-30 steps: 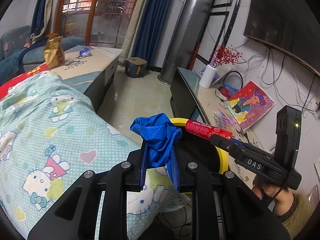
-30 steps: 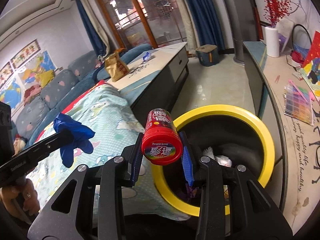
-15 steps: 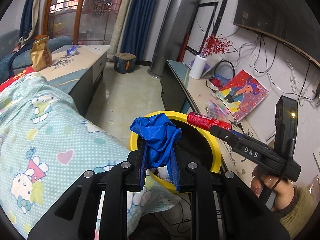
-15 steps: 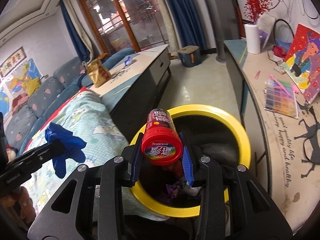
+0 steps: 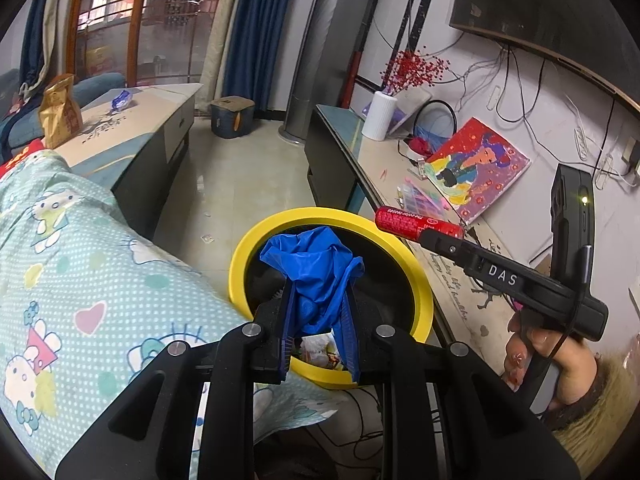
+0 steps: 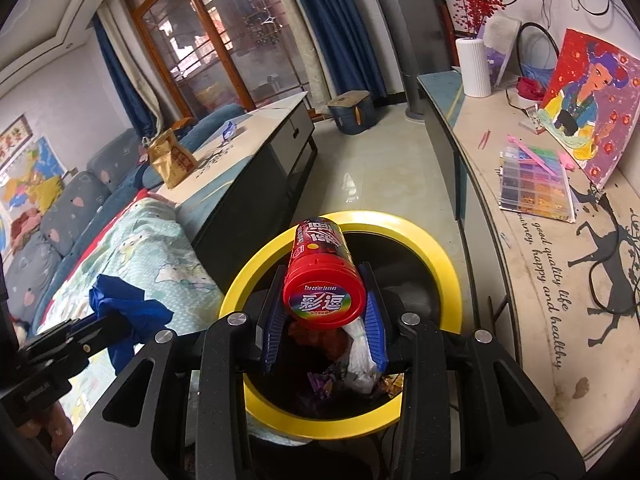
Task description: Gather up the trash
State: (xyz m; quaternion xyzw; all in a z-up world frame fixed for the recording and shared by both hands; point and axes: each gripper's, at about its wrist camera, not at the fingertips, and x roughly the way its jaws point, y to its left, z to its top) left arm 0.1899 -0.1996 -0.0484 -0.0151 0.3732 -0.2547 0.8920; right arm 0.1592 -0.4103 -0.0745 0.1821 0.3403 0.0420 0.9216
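Observation:
My left gripper (image 5: 316, 320) is shut on a crumpled blue glove (image 5: 312, 268) and holds it over the near rim of a yellow-rimmed black trash bin (image 5: 416, 268). My right gripper (image 6: 324, 316) is shut on a red candy canister (image 6: 322, 280) and holds it above the bin (image 6: 440, 252), which holds wrappers and paper. The right gripper with the canister (image 5: 416, 224) shows at the bin's right side in the left wrist view. The left gripper with the glove (image 6: 124, 312) shows at lower left in the right wrist view.
A bed with a cartoon-print blanket (image 5: 72, 280) lies left of the bin. A low TV cabinet (image 6: 540, 280) with a painting and bead box runs along the right. A coffee table (image 6: 248, 148) with a brown snack bag (image 6: 172, 160) stands behind.
Both grippers have moved forward and down toward the bin. The glove and the canister now hang over its opening. Both stay gripped.

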